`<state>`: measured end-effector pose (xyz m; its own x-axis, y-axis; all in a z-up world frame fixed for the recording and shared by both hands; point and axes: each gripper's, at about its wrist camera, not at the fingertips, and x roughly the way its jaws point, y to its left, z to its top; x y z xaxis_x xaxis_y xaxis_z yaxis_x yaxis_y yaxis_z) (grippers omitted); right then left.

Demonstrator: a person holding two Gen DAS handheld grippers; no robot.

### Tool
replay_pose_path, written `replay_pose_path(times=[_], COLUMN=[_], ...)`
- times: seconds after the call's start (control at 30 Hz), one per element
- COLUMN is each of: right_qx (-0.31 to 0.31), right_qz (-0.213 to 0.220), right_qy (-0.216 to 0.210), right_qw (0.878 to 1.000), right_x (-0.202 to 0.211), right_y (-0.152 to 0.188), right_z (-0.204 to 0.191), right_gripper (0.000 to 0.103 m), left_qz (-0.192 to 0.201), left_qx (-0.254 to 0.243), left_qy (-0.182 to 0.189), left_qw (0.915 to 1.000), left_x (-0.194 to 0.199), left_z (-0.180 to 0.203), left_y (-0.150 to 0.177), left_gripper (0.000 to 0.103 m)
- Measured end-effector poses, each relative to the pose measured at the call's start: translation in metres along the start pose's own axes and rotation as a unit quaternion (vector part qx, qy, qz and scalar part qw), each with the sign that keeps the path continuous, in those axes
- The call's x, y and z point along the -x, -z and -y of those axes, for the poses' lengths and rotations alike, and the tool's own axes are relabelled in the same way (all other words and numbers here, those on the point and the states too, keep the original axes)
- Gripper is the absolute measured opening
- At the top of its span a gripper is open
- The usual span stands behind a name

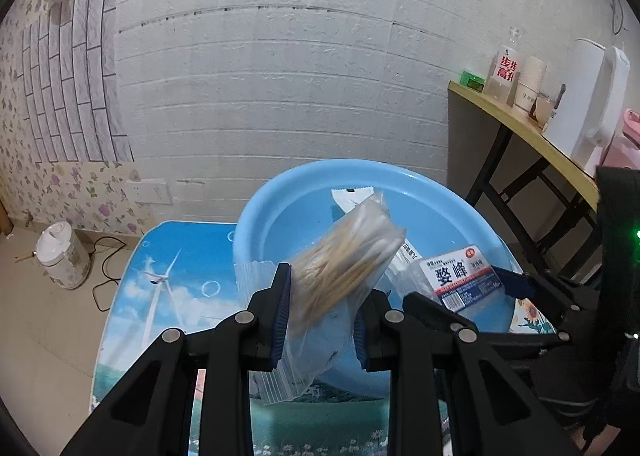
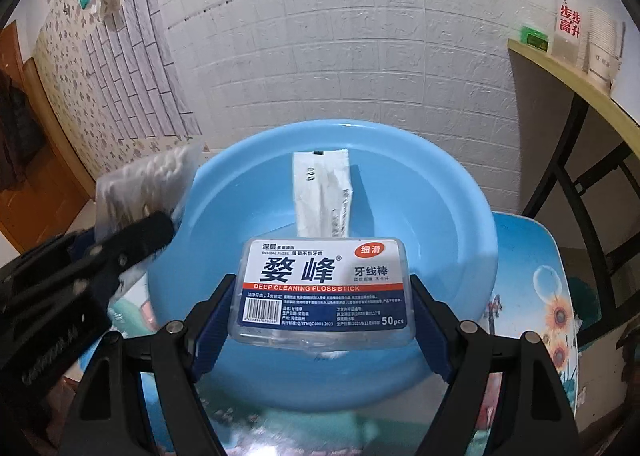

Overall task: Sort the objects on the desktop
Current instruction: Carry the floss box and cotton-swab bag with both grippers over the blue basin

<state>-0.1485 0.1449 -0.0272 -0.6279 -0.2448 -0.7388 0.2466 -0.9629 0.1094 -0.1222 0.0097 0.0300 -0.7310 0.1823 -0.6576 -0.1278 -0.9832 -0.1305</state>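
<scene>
While both tools hang over the blue basin (image 2: 460, 192), the left gripper (image 1: 320, 316) pinches a clear bag of cotton swabs (image 1: 348, 260), jaws drawn close. The right gripper (image 2: 322, 306), spread wide, clamps a floss stick box (image 2: 324, 290); beyond, a white packet (image 2: 322, 192) lies in the basin.

A sachet (image 2: 322, 192) lies in the basin (image 2: 460, 224); seemingly flat.

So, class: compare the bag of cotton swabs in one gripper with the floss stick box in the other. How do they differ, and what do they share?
The cotton swab bag is soft, clear and unlabelled; the floss stick box is rigid with a printed label. The bag stands tilted and crumpled; the box sits flat and level. The left gripper pinches the bag narrowly; the right gripper spans the wide box. Both are held above the blue basin.
</scene>
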Motion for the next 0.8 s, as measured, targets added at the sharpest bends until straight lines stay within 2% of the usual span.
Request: replay_pose_path(times=[0.23, 0.57, 0.7, 0.8], right_qx=[-0.007, -0.005, -0.005, 0.007], right_qz=[0.005, 0.02, 0.012, 0.015], right_qy=[0.019, 0.019, 0.02, 0.034], right_qw=[1.0, 1.0, 1.0, 0.999], right_x=[-0.017, -0.023, -0.027, -0.026], right_y=[-0.01, -0.02, -0.018, -0.016], right_z=[0.011, 0.021, 0.026, 0.025], right_gripper=[0.082, 0.082, 0.082, 0.082], left_qz=[-0.005, -0.019, -0.031, -0.037], left_qx=[-0.003, 0.022, 0.014, 0.013], left_qy=[-0.005, -0.008, -0.004, -0.006], left_qw=[1.0, 0.9995, 0.9994, 0.9992], left_x=[-0.017, -0.041, -0.052, -0.057], left_z=[0.001, -0.004, -0.001, 0.0], left_y=[-0.007, -0.012, -0.011, -0.011], left_gripper=[0.025, 0.025, 0.025, 0.034])
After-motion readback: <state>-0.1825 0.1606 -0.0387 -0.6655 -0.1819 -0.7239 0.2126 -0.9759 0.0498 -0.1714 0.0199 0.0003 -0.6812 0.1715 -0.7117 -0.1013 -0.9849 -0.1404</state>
